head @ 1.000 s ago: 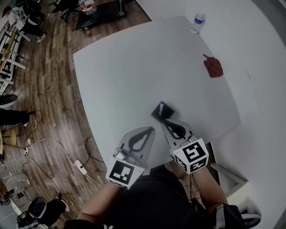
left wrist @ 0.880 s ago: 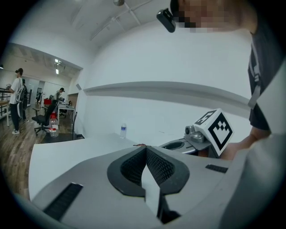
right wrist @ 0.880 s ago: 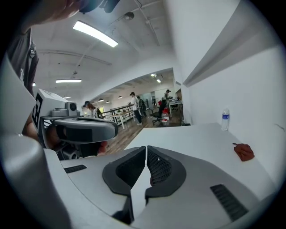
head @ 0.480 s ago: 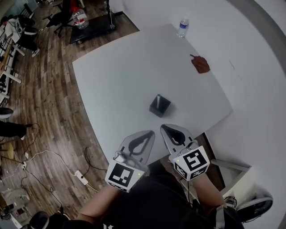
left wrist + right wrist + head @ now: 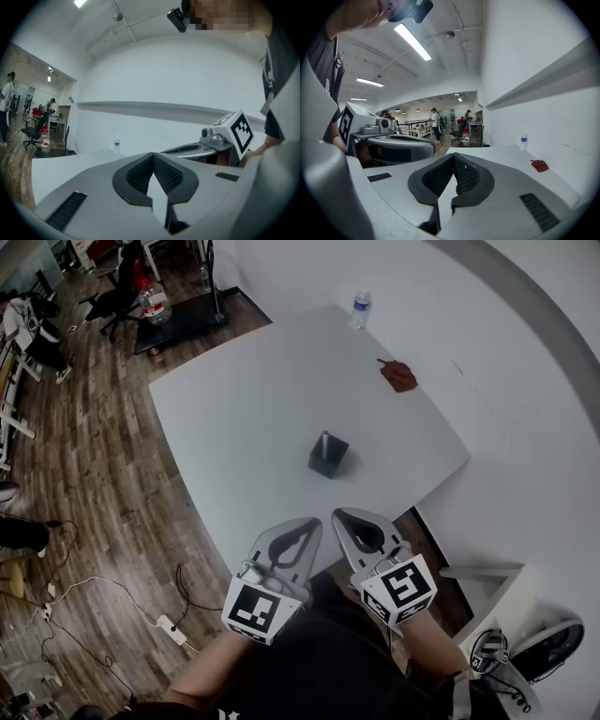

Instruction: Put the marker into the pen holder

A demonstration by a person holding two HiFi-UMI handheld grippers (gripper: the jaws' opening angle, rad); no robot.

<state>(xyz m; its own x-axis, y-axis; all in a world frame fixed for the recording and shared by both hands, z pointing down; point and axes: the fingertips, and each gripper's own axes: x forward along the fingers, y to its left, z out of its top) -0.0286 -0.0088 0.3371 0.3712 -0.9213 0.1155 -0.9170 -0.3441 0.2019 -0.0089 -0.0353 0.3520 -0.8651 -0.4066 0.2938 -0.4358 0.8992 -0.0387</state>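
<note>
Both tongs have drawn back from the pen holder (image 5: 329,458) toward the person. In the head view, the left tongs (image 5: 312,524) and right tongs (image 5: 339,516) hover side by side at the near edge of the tabletop (image 5: 244,399). The marker (image 5: 323,441) stands in the pen holder, mid-tabletop. In the left gripper view, the jaws meet, empty. In the right gripper view, they are likewise closed on nothing.

Right gripper (image 5: 341,516) has drawn back from pen holder (image 5: 329,457) — jaws now together.
</note>
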